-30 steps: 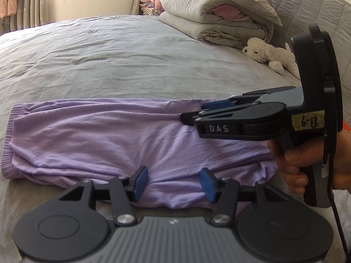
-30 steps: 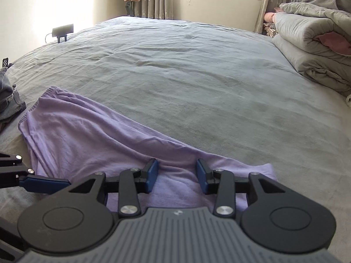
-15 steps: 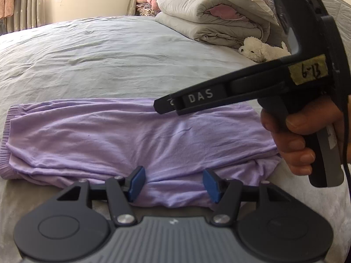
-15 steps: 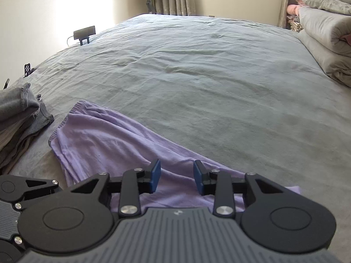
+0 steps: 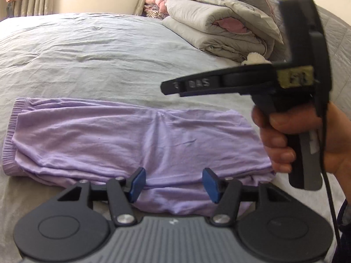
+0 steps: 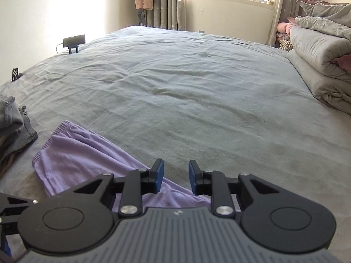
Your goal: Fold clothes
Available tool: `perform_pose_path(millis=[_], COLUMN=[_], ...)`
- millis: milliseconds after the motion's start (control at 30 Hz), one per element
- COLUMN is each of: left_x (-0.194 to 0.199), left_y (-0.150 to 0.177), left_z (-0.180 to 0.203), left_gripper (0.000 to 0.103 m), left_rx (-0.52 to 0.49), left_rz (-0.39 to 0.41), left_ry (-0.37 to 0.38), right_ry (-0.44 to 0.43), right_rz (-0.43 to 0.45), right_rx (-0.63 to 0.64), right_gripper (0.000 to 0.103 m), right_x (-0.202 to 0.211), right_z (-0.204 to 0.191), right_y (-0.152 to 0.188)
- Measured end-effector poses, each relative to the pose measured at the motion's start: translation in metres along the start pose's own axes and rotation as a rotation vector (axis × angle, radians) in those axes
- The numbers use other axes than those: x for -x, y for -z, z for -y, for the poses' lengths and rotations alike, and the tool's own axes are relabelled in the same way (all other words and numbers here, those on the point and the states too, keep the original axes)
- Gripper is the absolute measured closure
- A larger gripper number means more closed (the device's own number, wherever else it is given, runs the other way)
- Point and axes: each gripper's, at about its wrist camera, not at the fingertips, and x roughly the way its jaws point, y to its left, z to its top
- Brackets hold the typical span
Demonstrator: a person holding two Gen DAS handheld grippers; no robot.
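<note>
Lilac garment [image 5: 136,140], folded flat, creased

The right gripper [image 5: 173,87] now hangs higher above the purple garment [image 5: 131,144] than a second ago, tilted nose-down and clear of the cloth. Its view takes in more of the grey bedsheet [image 6: 197,100], and folded grey clothes [image 6: 13,122] appear at left.

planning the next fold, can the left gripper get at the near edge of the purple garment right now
Probably yes. The left gripper is open, with the near edge of the purple garment lying between its fingers, and nothing lies on the cloth there. The right gripper hangs in the air above the far side, out of the way.
</note>
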Motion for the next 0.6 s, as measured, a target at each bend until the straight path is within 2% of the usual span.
perform_pose_path(millis=[67, 133, 200, 300, 400, 600], left_x=[0.009, 0.015, 0.013, -0.002, -0.005, 0.000], left_y=[-0.008, -0.014, -0.014, -0.010, -0.007, -0.008], left_z=[-0.018, -0.035, -0.045, -0.049, -0.041, -0.049], left_gripper=[0.044, 0.044, 0.044, 0.046, 0.046, 0.046], left_rx=[0.089, 0.180, 0.220, 0.197, 0.116, 0.096], left_rz=[0.038, 0.062, 0.068, 0.034, 0.050, 0.053], left_ry=[0.007, 0.013, -0.023, -0.102, -0.152, -0.186], right_ry=[-0.016, 0.009, 0.030, 0.061, 0.102, 0.112], right_rz=[0.013, -0.008, -0.044, -0.097, -0.105, -0.106], right_rx=[-0.013, -0.016, -0.010, -0.001, 0.051, 0.072], right_gripper=[0.078, 0.078, 0.076, 0.076, 0.067, 0.064], right_x=[0.018, 0.025, 0.028, 0.032, 0.042, 0.056], right_z=[0.001, 0.003, 0.004, 0.005, -0.003, -0.011], right_y=[0.003, 0.017, 0.036, 0.064, 0.076, 0.090])
